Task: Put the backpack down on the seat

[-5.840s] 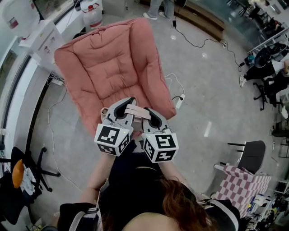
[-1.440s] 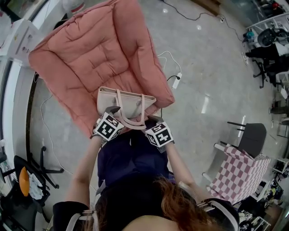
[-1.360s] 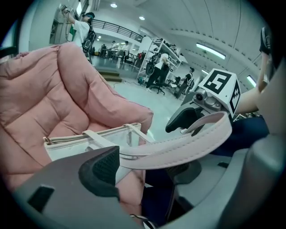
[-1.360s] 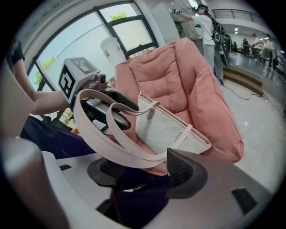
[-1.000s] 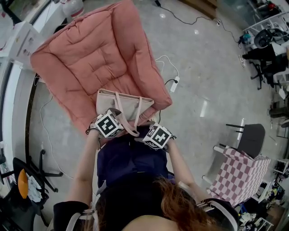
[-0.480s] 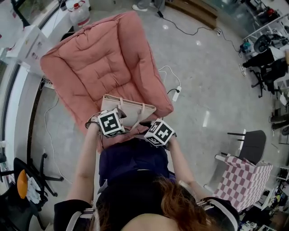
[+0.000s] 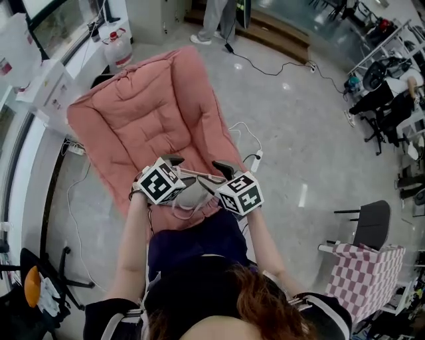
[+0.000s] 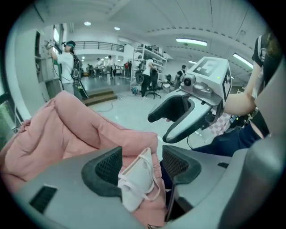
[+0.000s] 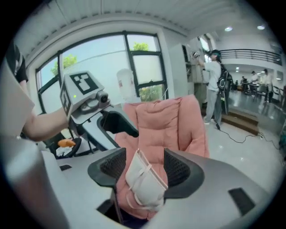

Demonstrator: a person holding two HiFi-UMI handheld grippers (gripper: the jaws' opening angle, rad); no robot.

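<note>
Centrally, the cream backpack (image 7: 194,194) lies on the front part of the pink quilted seat (image 7: 146,113), just behind the seat's front edge. Its long axis runs across the seat, roughly parallel to that front edge. One broad face is turned up. Its pink straps (image 9: 134,176) cross this face and loop towards the front edge of the seat, while the straight top rim points towards the seat's back.

The left gripper (image 8: 142,162) hovers above the left end of the backpack and the right gripper (image 9: 144,166) above the right end. Both stand at the seat's front edge. In each gripper view the jaws stand wide apart with nothing between the pads; the backpack shows through the gap, lying on the seat beyond.

The seat rests on a polished grey floor (image 7: 312,133). A white cable and power strip (image 7: 256,159) lie on the floor just beside the seat's right side. A white canister with a red cap (image 7: 117,46) stands behind the seat's back, near a row of windows (image 9: 134,67). A pink-checked chair (image 7: 362,279) stands well apart from the seat, to its right, and a person's legs (image 7: 216,16) show beyond the seat's back.
</note>
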